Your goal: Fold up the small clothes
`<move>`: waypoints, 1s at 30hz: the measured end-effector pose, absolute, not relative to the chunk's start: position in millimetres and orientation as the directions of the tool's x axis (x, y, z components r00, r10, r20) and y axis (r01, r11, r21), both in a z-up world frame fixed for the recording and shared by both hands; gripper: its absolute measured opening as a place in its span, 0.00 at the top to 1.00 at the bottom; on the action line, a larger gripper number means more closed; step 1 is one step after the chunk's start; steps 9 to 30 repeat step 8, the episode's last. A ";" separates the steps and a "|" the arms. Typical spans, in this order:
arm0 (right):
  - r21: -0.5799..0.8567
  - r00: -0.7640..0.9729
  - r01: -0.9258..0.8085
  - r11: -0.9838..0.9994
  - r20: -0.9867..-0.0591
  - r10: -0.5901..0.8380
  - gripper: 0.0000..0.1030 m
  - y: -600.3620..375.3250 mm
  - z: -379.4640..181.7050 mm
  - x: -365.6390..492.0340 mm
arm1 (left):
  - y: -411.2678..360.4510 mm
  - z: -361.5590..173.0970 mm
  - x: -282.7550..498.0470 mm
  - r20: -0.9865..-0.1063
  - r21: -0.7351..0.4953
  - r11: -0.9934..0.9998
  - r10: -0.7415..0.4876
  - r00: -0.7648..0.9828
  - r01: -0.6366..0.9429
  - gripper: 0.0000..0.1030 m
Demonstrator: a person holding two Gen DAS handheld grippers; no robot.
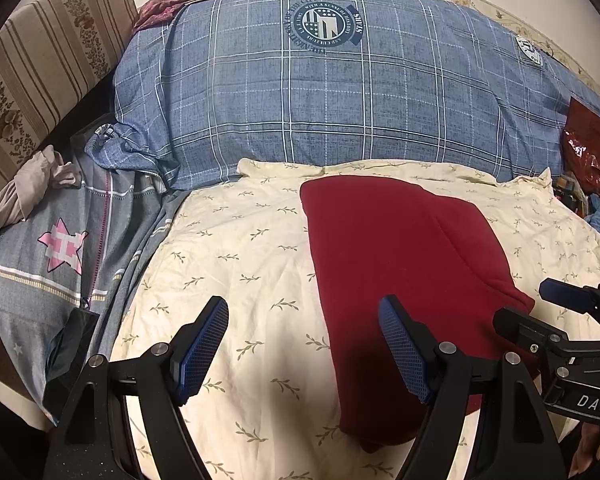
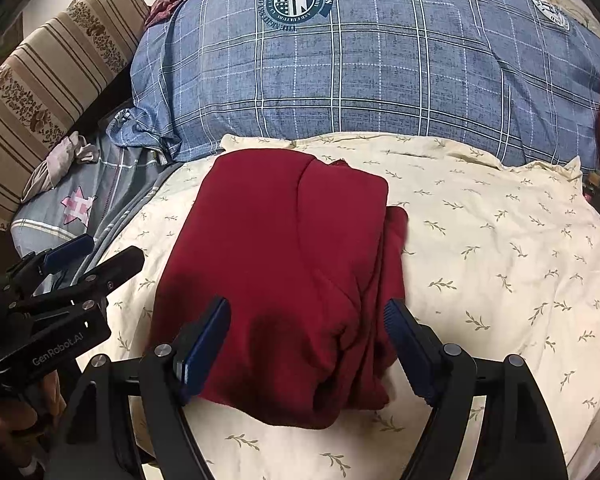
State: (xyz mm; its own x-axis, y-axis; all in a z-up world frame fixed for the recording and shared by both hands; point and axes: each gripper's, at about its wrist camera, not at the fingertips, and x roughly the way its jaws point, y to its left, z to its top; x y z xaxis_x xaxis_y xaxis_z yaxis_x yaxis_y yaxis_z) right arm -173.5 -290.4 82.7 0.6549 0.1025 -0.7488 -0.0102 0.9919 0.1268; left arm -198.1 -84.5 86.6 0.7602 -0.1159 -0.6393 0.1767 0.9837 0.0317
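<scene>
The red garment [image 2: 284,280] is lying folded into a compact rectangle on the cream leaf-print sheet [image 2: 500,248] of the bed, just below the blue plaid pillow [image 2: 360,64]. The right gripper [image 2: 306,344] is hovering over its near edge, jaws apart and holding nothing. The left gripper [image 1: 304,352] is hanging beside its left edge, jaws apart too. Judging by the loose layers bulging at the right side, pressing them flat and squaring the edges is looking like the careful finish. No containers are showing.
</scene>
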 end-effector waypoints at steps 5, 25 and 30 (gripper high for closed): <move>0.125 0.654 -0.013 0.992 -0.750 0.103 0.22 -290.3 82.7 -172.1 | -84.0 85.2 -198.5 -0.625 0.038 0.982 -0.120 0.771 0.183 0.25; 0.129 0.652 -0.010 0.992 -0.751 0.104 0.22 -291.2 81.6 -171.4 | -81.2 83.5 -196.1 -0.633 0.021 0.983 -0.130 0.763 0.184 0.25; 0.129 0.652 -0.010 0.992 -0.751 0.104 0.22 -291.2 81.6 -171.4 | -81.2 83.5 -196.1 -0.633 0.021 0.983 -0.130 0.763 0.184 0.25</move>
